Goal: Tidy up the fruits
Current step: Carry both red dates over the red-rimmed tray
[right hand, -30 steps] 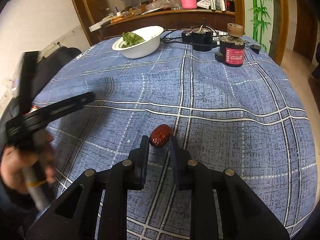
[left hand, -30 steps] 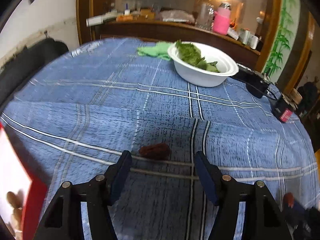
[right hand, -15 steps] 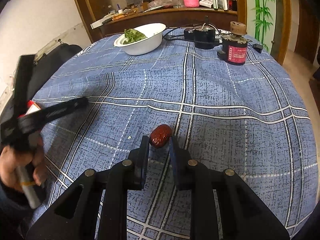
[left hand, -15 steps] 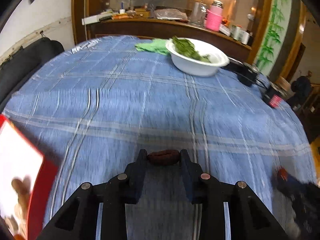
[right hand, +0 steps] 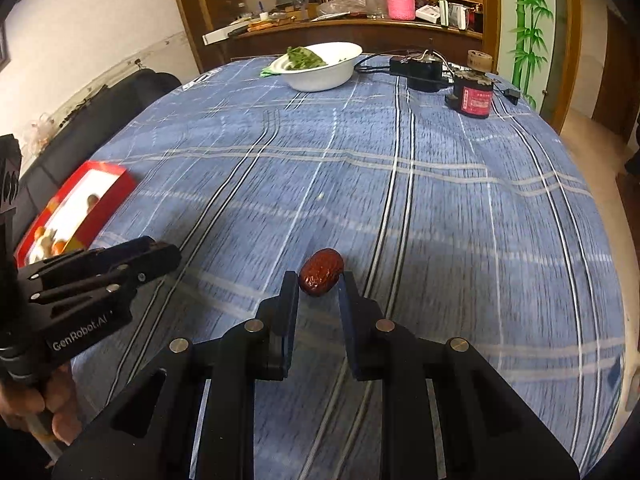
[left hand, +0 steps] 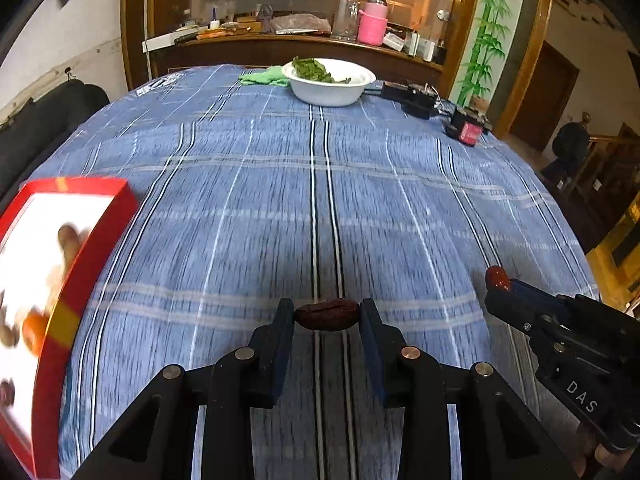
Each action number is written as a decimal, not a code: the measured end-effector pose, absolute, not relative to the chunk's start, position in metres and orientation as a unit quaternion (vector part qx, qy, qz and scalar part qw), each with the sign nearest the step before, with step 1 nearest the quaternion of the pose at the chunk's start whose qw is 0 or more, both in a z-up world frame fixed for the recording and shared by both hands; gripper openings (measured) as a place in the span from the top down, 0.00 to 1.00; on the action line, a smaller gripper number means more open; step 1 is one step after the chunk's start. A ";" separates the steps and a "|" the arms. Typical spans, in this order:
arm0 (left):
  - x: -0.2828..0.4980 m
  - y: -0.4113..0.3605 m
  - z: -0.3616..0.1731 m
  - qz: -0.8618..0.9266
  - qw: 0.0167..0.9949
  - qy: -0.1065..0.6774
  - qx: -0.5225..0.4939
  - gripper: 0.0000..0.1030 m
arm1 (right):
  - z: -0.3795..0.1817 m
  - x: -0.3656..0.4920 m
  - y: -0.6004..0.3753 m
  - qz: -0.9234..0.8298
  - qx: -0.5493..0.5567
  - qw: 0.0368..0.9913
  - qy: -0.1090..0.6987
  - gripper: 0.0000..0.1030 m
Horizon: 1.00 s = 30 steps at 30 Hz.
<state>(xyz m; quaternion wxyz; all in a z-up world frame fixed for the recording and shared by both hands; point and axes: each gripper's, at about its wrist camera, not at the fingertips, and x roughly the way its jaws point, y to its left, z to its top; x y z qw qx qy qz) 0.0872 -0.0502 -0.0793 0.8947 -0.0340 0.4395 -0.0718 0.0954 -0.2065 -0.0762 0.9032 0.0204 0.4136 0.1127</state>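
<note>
My left gripper (left hand: 326, 314) is shut on a dark brown date (left hand: 326, 315), held lengthwise between the fingertips above the blue plaid tablecloth (left hand: 320, 184). My right gripper (right hand: 319, 284) is shut on a red date (right hand: 321, 272), also held above the cloth. A red box (left hand: 60, 280) with a white inside holds several blurred fruits at the left; it also shows in the right wrist view (right hand: 76, 212). The right gripper with its date shows at the right of the left wrist view (left hand: 498, 279). The left gripper shows at the left of the right wrist view (right hand: 160, 252).
A white bowl (left hand: 328, 94) of green leaves and a green cloth (left hand: 264, 77) sit at the far side of the table. A black power adapter (right hand: 420, 70) and a red-labelled tape roll (right hand: 472, 98) lie at the far right. A dark sofa (right hand: 120, 108) is at the left.
My left gripper closed on the dark date lying on the cloth and lifted it. The view swung so the red box is more in sight. The right gripper keeps its red date.
</note>
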 end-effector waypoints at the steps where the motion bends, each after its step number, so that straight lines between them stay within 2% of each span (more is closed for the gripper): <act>1: 0.082 -0.050 -0.080 -0.070 0.894 0.441 -0.033 0.68 | -0.077 0.087 -0.205 0.114 0.023 0.903 0.414 0.82; 12: 0.028 -0.039 -0.073 -0.060 0.907 0.417 -0.022 0.69 | -0.076 0.036 -0.190 0.113 0.056 0.906 0.405 0.82; 30: 0.011 -0.022 -0.075 -0.042 0.909 0.414 -0.029 0.69 | -0.073 0.011 -0.166 0.120 0.026 0.909 0.398 0.82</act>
